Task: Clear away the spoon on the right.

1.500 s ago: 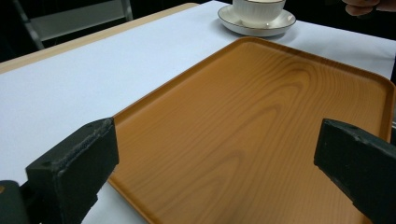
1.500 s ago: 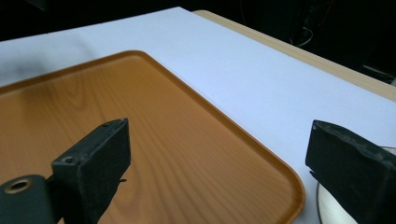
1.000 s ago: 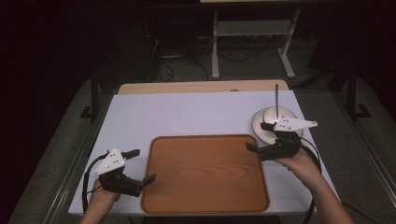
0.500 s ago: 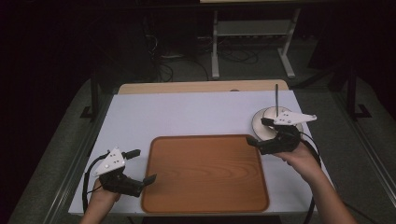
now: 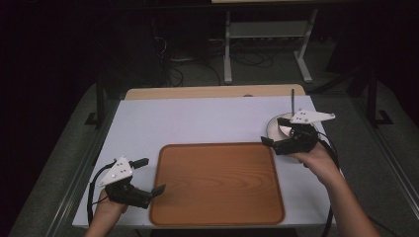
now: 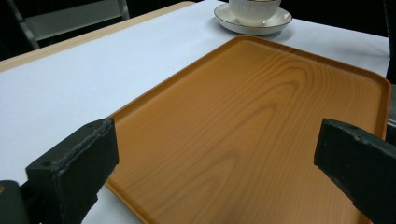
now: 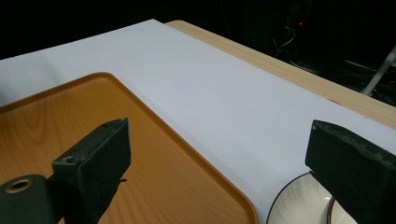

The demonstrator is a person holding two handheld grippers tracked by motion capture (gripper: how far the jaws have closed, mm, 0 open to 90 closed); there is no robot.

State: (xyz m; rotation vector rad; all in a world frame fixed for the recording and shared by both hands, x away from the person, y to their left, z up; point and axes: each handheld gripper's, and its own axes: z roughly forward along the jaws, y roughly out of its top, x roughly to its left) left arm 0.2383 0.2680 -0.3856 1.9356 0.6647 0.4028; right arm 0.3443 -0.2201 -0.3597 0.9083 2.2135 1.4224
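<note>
A brown wooden tray (image 5: 217, 183) lies in the middle of the white table cover. A white cup (image 6: 254, 4) stands on a dark-rimmed saucer (image 6: 280, 21) just past the tray's far right corner. In the high view my right gripper (image 5: 273, 131) hovers open over the saucer (image 5: 272, 129) and covers the cup. Its jaws frame the tray corner (image 7: 70, 140) and the saucer's edge (image 7: 299, 200). My left gripper (image 5: 151, 175) is open at the tray's near left edge, with bare tray (image 6: 243, 121) between its jaws.
The white cover (image 5: 197, 121) leaves a strip of wooden tabletop (image 5: 207, 92) bare at the far edge. A thin dark rod (image 5: 292, 101) stands upright just behind the saucer. Metal frame legs and cables (image 5: 267, 54) sit on the floor beyond the table.
My right gripper has edged a little toward the far side, over the saucer. The left gripper and the tray have stayed put.
</note>
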